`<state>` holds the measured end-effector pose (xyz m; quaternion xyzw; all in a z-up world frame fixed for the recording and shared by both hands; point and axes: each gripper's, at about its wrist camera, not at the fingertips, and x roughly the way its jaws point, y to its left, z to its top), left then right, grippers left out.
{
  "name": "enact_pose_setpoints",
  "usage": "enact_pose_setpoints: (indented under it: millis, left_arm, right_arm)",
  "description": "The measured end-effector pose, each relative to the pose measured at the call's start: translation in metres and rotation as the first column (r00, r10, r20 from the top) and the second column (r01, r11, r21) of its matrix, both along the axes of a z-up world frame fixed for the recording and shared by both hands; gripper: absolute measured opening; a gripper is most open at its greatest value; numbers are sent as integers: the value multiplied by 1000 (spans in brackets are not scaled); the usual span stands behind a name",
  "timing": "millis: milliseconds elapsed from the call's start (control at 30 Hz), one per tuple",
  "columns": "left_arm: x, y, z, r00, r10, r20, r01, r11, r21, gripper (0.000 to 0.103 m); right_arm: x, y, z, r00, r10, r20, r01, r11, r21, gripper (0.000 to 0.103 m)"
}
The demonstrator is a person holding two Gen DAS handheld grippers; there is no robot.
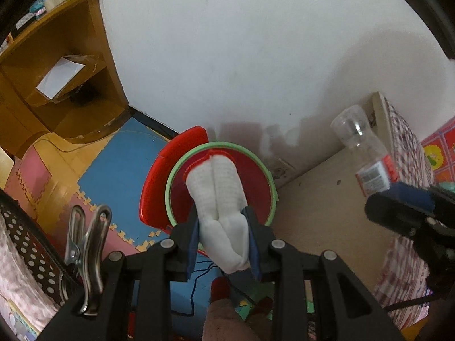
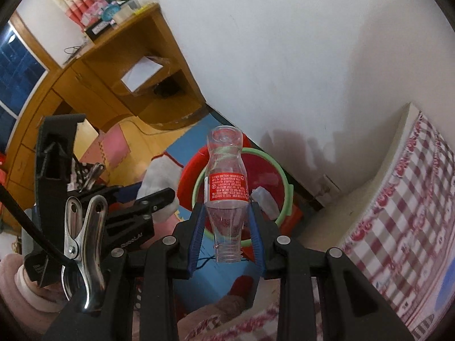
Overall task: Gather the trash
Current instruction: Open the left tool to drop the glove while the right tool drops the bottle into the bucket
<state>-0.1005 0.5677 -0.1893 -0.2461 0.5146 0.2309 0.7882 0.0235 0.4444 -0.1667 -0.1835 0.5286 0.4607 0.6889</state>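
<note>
left wrist: left gripper (image 1: 223, 244) is clamping a white tissue wad (image 1: 219, 199), its long axis pointing straight over the red bin (image 1: 256, 176). right wrist: right gripper (image 2: 227, 227) is pinching an empty plastic bottle (image 2: 226, 187) by its neck end, base aimed at the bin, the left looking nearer.

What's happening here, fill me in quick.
A person is collecting trash with a handheld gripper in each hand. The left gripper is clamped on a folded white cloth or tissue wad, held over a red bin with a green rim on the floor by the wall. The right gripper grips an empty clear plastic bottle with a red label, base pointing away, also above the bin. Something pale already lies inside it. Neither item has been dropped yet.
</note>
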Motion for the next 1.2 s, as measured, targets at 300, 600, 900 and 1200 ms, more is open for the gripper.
enact_pose_setpoints:
  millis: [300, 600, 900, 1200]
  left_arm:
    - [16, 12, -20, 1000, -12, -22, 12, 1000, -24, 31]
    - [24, 17, -26, 999, -12, -31, 11, 999, -48, 46]
    - [24, 14, -25, 999, -9, -38, 7, 999, -35, 47]
    - [16, 19, -21, 999, 7, -43, -9, 999, -34, 47]
  right_arm:
    - [13, 19, -20, 1000, -5, -17, 4, 999, -37, 31]
    - [15, 25, -28, 999, -13, -29, 12, 999, -40, 32]
    - [13, 20, -26, 999, -22, -33, 21, 999, -24, 32]
    - [8, 15, -20, 999, -28, -38, 28, 1000, -6, 32]
